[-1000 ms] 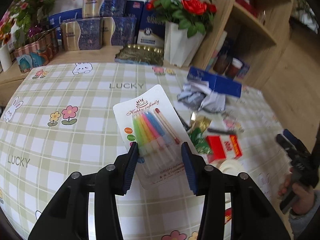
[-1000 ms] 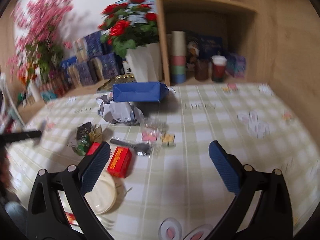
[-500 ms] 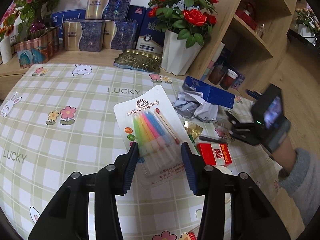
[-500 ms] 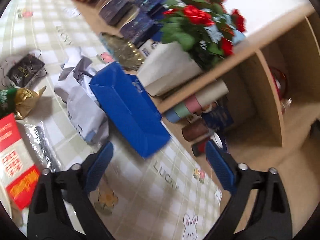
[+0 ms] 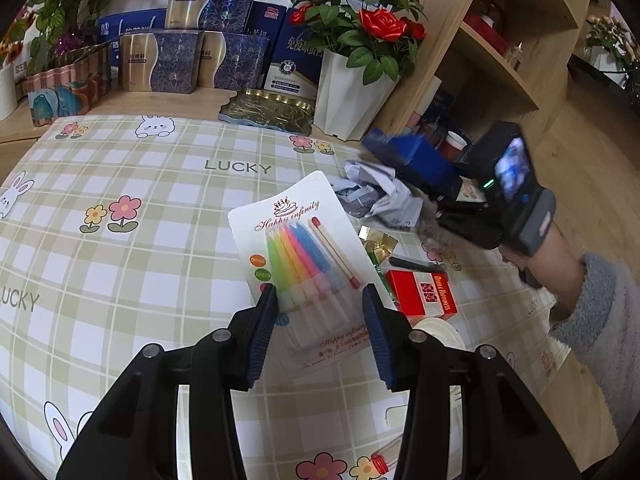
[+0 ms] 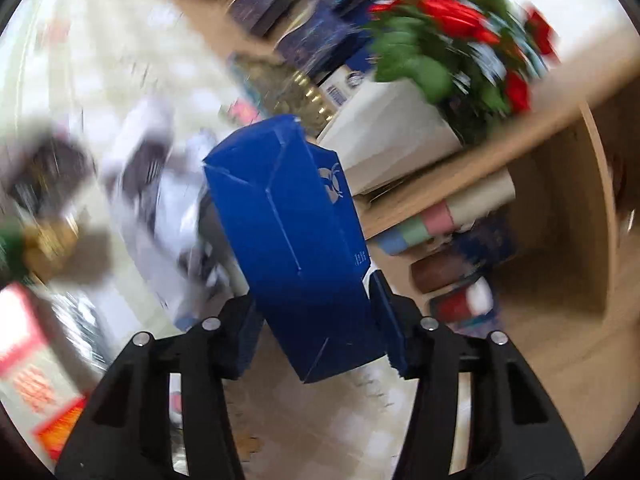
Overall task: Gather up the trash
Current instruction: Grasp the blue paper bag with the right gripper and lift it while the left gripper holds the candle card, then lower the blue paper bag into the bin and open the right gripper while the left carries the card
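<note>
Now the right claw [image 6: 316,336] has swung in from the open counter [image 5: 168,200] and its jaws have just been closing around the blue carton [image 6: 292,240] — pads at both sides, apparently gripping. The left claw [image 5: 320,336] stays clamped on the candle pack [image 5: 304,264]. One more piece looks ready to lift.

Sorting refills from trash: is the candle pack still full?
Apparently full: the candle pack shows coloured candles and a match under its unbroken-looking blister.

Both grippers have black frames with silver screws and ribbed blue pads [image 5: 262,334]; a fuzzy grey sleeve [image 5: 596,312] shows at right.
</note>
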{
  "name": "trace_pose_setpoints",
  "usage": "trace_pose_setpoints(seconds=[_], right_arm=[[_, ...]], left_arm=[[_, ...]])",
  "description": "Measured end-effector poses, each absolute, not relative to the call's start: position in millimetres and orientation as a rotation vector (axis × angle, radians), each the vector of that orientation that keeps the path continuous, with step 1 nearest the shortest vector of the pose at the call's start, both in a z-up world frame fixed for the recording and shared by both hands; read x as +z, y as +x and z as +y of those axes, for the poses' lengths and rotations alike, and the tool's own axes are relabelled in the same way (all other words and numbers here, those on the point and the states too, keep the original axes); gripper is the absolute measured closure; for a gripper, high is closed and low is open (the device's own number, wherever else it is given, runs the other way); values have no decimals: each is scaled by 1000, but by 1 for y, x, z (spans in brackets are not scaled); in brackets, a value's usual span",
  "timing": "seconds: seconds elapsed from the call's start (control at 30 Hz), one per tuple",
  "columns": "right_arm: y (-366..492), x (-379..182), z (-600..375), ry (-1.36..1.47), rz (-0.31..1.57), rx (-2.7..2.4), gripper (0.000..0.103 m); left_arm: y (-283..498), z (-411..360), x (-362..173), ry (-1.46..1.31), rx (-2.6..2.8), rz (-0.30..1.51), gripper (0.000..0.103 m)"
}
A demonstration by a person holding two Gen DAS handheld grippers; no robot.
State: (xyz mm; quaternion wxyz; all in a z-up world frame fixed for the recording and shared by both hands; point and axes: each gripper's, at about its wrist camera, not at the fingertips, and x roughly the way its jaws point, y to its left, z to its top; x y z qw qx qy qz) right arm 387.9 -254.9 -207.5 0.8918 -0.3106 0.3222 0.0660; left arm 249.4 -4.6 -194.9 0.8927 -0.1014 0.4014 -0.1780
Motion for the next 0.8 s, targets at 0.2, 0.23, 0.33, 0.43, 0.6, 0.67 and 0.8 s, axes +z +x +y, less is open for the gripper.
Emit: trace_pose_setpoints(seconds=[0.2, 0.23, 0.33, 0.43, 0.6, 0.67, 0.8], right_arm=[[349, -151, -315, -100, 559, 173, 58], [336, -145, -320, -67, 538, 183, 59], [310, -135, -320, -71, 514, 183, 60], [277, -127, -320, -96, 495, 186, 60], [237, -108, -327, -65, 449, 158, 60], [222, -100, -331, -31, 434, 154, 60], [190, -86, -332, 17, 410, 158, 60]], left_arm=[[237, 4, -182, -262, -365, 818, 60], [234, 5, -180, -272, -365, 813, 60], [221, 3, -170, -272, -366, 792, 60], [209, 0, -164, -266, -377, 785, 60], [184, -1, -146, -240, -383, 763, 60], [174, 1, -140, -233, -384, 757, 60], [147, 5, -129, -232, -390, 749, 60]])
